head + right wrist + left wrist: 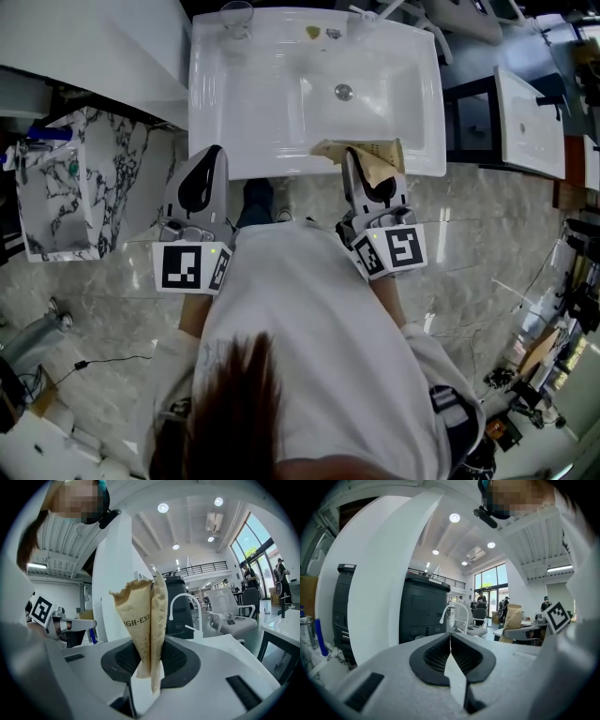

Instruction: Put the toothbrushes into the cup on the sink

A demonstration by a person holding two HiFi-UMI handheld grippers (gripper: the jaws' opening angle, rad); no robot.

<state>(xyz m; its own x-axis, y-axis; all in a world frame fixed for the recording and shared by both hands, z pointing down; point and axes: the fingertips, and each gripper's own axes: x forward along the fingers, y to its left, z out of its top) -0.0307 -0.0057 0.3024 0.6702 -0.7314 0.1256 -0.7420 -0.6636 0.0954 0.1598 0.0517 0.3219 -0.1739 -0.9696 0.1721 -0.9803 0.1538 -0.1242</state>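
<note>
Standing square to the white rectangular ceramic sink [253, 112], the person in the white top [309, 347] has both grippers held out level towards its front edge. The left gripper [214, 155] sits at the front left of the sink, and its own view shows its black ribbed pads [436, 656] pressed together along a thin seam with nothing caught between them [450, 641]. The right gripper [361, 161] is just over the sink's front rim, nearer the middle, and its jaws are clamped on a tan kraft-paper packet [361, 152] with dark printed lettering. From the right gripper view the packet [143, 620] stands upright out of the pads, folded lengthwise, its torn top edge well above the jaws [151, 653]. What is inside it I cannot tell. The clear glass cup [236, 16] stands on the sink's back ledge at the far left corner, well apart from both grippers. Two small objects lie on that ledge nearer the middle, too small to identify. The round metal drain [344, 92] sits in the basin, beyond the packet. A white curved faucet [200, 620] rises behind the right gripper in its own view. To the left of the sink stands a white marble-patterned cabinet [75, 197]. Each gripper carries its black-and-white marker cube close to the person's body, left [190, 267] and right [394, 251].
</note>
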